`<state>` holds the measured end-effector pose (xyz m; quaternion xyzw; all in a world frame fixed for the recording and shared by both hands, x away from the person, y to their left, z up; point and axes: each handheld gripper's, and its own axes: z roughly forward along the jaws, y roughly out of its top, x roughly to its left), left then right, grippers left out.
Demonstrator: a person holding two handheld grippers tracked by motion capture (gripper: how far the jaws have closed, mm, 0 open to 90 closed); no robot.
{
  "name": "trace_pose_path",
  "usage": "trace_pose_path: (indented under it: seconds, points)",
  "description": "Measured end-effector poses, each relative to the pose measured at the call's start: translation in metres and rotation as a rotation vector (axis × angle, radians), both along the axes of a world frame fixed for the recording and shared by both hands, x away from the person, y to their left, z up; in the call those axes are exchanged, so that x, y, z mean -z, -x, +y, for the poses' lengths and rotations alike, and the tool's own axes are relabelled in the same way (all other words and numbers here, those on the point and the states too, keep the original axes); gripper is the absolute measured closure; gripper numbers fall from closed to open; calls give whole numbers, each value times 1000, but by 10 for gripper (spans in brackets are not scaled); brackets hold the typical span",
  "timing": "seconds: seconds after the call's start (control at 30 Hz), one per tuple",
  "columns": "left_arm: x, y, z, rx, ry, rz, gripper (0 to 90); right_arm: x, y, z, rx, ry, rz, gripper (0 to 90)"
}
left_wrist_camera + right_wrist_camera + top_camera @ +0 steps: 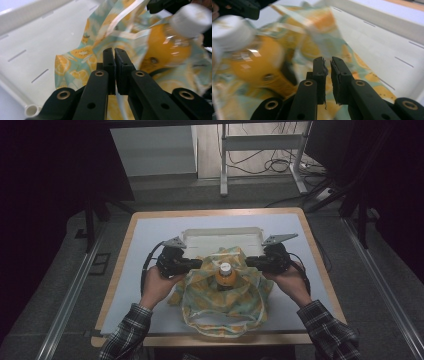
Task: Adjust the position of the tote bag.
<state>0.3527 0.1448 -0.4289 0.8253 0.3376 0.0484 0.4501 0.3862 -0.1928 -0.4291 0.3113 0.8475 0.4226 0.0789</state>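
Between the left gripper's (114,53) fingers (109,67) only a hairline gap shows, and they seem to be pinching the thin cloth of the fruit-print bag (227,292) at its rim; the right gripper's (327,62) fingers (319,75) stand slightly further apart, with a shred of cloth at their edge, so whether they grip firmly I cannot tell. Seen from above, the bag lies at the table's (150,250) centre, the two grippers at its nine and three o'clock, and an orange bottle (225,277) with a white cap stands in its open mouth. At twelve o'clock behind the bag sits a pale tray (220,237). The step looks like drawing the bag down or open around the bottle. To do it well, both hands should likely pull evenly outward and downward, keeping the bottle upright and the right pinch secure before any tug.
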Motion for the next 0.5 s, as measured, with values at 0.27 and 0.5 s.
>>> trace_pose_path:
  seconds: [0.27,0.5]
  points:
    - [6,30,-4,79,14,15,877,-9,33,9,-92,14,-14,805]
    - [36,26,-21,57,-50,49,876,20,38,23,-120,82,19,806]
